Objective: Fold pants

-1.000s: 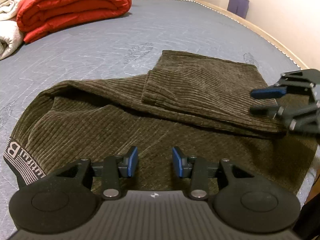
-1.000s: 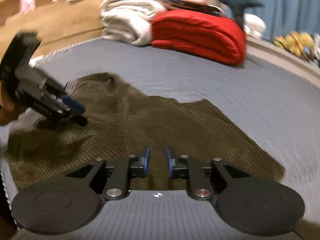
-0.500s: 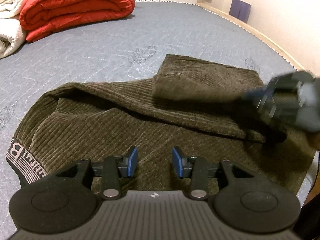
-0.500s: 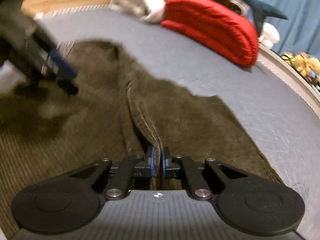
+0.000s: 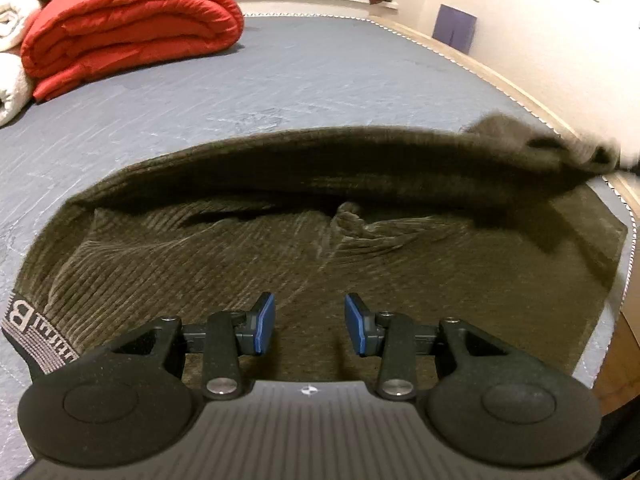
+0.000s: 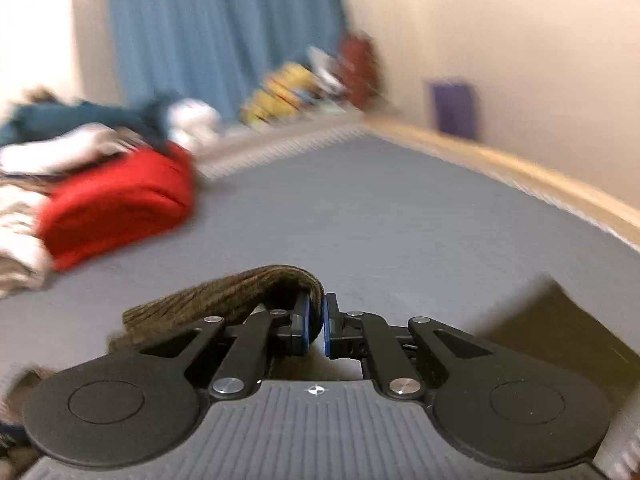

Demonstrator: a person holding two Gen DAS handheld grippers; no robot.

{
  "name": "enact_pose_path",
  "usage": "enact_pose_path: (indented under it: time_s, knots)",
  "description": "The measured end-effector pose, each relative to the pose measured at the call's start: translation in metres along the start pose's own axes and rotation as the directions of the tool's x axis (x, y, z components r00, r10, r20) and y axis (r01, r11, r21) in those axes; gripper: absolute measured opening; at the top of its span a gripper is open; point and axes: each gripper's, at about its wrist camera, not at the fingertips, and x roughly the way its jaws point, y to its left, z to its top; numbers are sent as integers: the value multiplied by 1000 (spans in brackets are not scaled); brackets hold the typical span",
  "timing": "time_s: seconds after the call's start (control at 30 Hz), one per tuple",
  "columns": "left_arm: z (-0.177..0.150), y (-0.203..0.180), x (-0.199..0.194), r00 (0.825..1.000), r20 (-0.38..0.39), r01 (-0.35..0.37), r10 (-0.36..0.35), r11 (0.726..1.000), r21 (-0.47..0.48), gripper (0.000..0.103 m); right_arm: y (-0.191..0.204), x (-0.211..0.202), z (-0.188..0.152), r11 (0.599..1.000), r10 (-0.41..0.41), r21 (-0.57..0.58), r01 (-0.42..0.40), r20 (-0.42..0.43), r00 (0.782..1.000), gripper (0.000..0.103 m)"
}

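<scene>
The brown corduroy pants are spread on the grey mattress, filling the middle and lower part of the left wrist view. A fold of the fabric is clamped in the right gripper, its jaws having just been closing on it, and a blurred band is seen lifted across the frame toward the upper right. The left gripper is held part open above the cloth, gripping nothing. An unfolding or straightening step is judged to be in hand; next, the raised leg needs to be laid flat and aligned.
</scene>
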Motion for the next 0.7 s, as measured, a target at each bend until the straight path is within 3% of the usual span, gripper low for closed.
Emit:
enact_pose_path:
  time_s: [0.07, 0.13, 0.2, 0.33, 0.4, 0.5, 0.7]
  knots:
    - [1, -4, 0, 1000, -1, 10, -10, 1000, 5, 43, -12, 9, -24, 999, -35, 14, 38, -175, 984, 6]
    - [2, -10, 2, 1000, -3, 18, -18, 1000, 11, 43, -7, 26, -48, 996, -21, -90, -13, -362, 932, 7]
    - [3, -16, 3, 1000, -3, 19, -19, 1000, 20, 44, -7, 30, -60, 991, -3, -120, -53, -421, 907, 12]
    - [3, -23, 3, 1000, 3, 21, -21, 999, 26, 44, -5, 6, -34, 981, 60, -162, -109, -279, 958, 19]
    - [1, -24, 4, 1000, 3, 16, -16, 1000, 21, 45, 6, -3, -20, 969, 102, -202, -142, -195, 975, 37]
    - [1, -21, 8, 1000, -7, 6, -6, 1000, 16, 45, 29, 6, -23, 920, 168, -319, -226, -200, 965, 38]
    - [2, -12, 11, 1000, -16, 1, -1, 1000, 2, 45, 86, 32, -75, 704, 148, -627, -335, -332, 932, 39]
